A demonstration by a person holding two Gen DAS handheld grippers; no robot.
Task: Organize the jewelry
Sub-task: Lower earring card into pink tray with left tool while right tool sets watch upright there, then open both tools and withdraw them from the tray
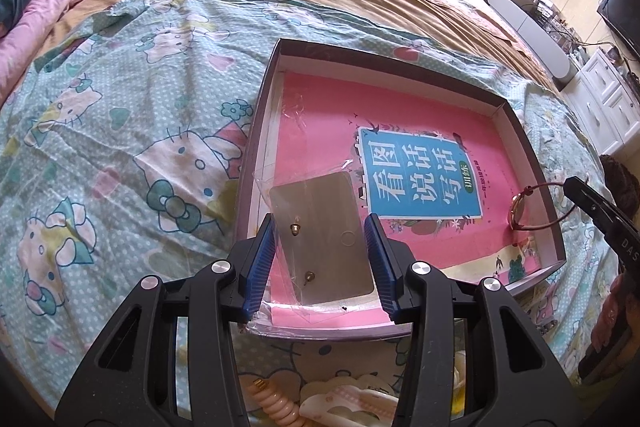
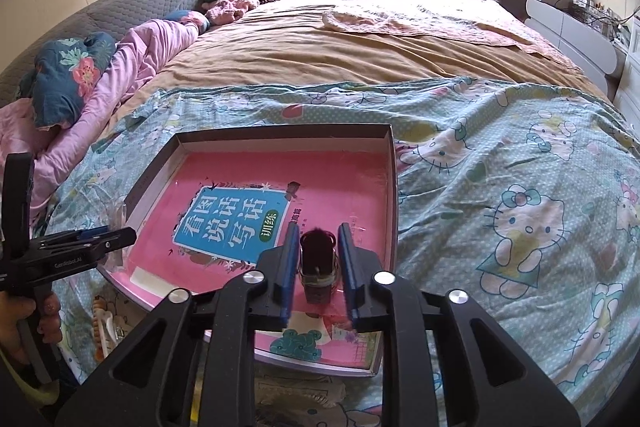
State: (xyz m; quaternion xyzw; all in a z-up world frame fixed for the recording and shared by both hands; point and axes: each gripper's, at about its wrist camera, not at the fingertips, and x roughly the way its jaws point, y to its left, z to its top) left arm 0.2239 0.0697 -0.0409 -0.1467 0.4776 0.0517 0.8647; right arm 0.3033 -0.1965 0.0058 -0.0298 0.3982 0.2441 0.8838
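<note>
A shallow open box (image 1: pixel 532 163) with a pink book cover (image 1: pixel 328 115) on its floor lies on the bed. My left gripper (image 1: pixel 322 259) is open above the box's near left corner, its blue pads either side of a clear bag (image 1: pixel 320 239) with a grey card and two small earrings; the bag lies in the box. My right gripper (image 2: pixel 319 259) is open at the box's near right, with a wristwatch (image 2: pixel 318 259) with a dark red strap between its fingers, resting on the book (image 2: pixel 248 183). The watch (image 1: pixel 520 215) also shows in the left wrist view.
The box (image 2: pixel 394 163) sits on a Hello Kitty sheet (image 1: pixel 120 131). Hair clips and a coiled pink hair tie (image 1: pixel 276 403) lie on the sheet before the box. A tan blanket (image 2: pixel 340 51) and pink quilt (image 2: pixel 132 67) lie beyond. White drawers (image 1: pixel 608 95) stand at the right.
</note>
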